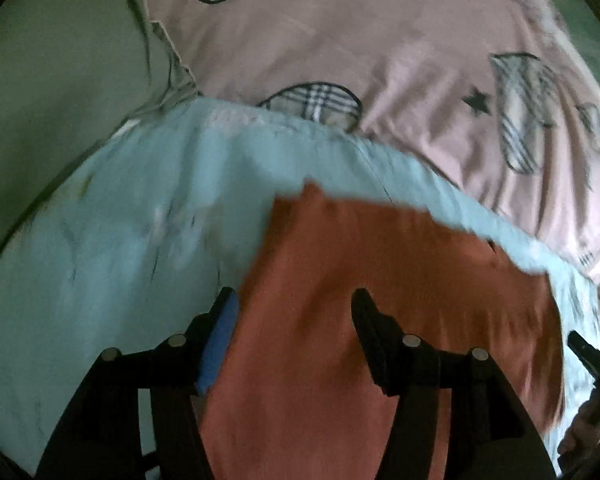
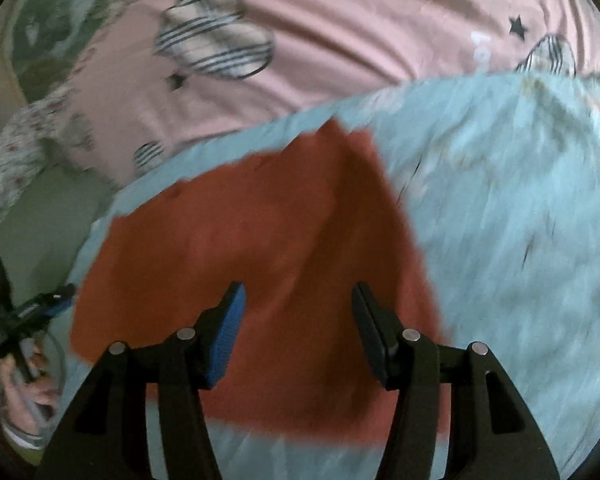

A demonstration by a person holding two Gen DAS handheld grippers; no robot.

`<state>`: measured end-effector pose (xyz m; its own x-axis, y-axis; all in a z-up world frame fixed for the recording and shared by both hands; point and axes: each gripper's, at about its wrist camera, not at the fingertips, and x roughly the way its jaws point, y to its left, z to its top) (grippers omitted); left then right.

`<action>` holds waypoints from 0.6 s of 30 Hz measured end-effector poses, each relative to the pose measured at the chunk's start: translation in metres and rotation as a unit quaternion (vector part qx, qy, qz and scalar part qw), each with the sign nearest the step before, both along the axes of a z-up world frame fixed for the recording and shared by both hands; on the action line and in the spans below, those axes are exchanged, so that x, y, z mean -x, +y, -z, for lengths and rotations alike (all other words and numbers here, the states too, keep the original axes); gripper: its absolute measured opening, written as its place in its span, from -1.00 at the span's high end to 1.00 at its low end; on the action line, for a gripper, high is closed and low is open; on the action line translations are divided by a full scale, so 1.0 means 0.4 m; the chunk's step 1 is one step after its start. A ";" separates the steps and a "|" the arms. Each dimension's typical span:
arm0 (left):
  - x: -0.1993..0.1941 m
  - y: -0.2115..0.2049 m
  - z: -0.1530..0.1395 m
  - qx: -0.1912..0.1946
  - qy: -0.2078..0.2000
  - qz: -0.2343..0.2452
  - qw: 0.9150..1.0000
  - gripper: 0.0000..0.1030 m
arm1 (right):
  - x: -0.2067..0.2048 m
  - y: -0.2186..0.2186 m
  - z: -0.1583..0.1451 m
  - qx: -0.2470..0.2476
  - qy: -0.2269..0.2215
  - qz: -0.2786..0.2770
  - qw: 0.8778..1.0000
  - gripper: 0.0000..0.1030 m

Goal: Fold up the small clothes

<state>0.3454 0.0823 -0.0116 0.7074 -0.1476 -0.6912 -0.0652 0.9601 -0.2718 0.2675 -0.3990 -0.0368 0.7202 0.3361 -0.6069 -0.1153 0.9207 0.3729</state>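
red cloth lies flat on blue cloth, over pink sheet on the bed. left tool gapes wide above the red cloth, nothing between its pads. right tool likewise wide and empty over the red cloth. both views blurred.

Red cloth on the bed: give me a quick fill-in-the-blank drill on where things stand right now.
1. The red cloth lies on a light ____ blanket.
2. The jaws of the right gripper are ____, with nothing pinched.
3. The left gripper hangs over the ____ cloth.
4. Beyond the blanket lies a ____ sheet printed with plaid shapes.

Missing words: blue; open; red; pink
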 end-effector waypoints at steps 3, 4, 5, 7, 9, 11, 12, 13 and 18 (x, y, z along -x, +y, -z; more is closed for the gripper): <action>0.149 -0.027 0.017 0.020 -0.006 0.008 1.000 -0.15 | 0.092 0.036 0.026 -0.028 0.003 -0.020 0.999 -0.14; 0.196 -0.034 0.023 0.027 -0.006 0.011 1.000 -0.16 | 0.119 0.046 0.030 -0.036 0.002 -0.025 0.999 -0.14; 0.250 -0.046 0.033 0.037 -0.006 0.016 0.999 -0.16 | 0.144 0.057 0.034 -0.043 0.002 -0.031 0.999 -0.14; 0.310 -0.073 0.044 0.053 -0.011 0.032 0.998 -0.30 | 0.182 0.078 0.039 -0.049 0.001 -0.041 0.998 -0.14; 0.366 -0.101 0.058 0.068 -0.013 0.050 0.996 -0.41 | 0.213 0.089 0.038 -0.059 0.002 -0.047 0.997 -0.14; 0.417 -0.124 0.076 0.067 -0.008 0.057 0.996 -0.41 | 0.242 0.093 0.035 -0.070 0.000 -0.047 0.996 -0.14; 0.427 -0.130 0.086 0.068 -0.002 0.058 0.996 -0.41 | 0.253 0.093 0.033 -0.075 -0.001 -0.047 0.996 -0.14; 0.439 -0.139 0.096 0.072 0.007 0.056 0.996 -0.41 | 0.262 0.093 0.032 -0.077 -0.001 -0.047 0.996 -0.14; 0.465 -0.142 0.114 0.102 0.015 0.035 0.994 -0.48 | 0.304 0.084 0.027 -0.092 0.001 -0.042 0.995 -0.15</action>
<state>0.1592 0.0256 -0.0572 0.6696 -0.3353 -0.6628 -0.0110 0.8877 -0.4602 0.1459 -0.3655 -0.0477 0.6834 0.5010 -0.5310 -0.1890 0.8240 0.5341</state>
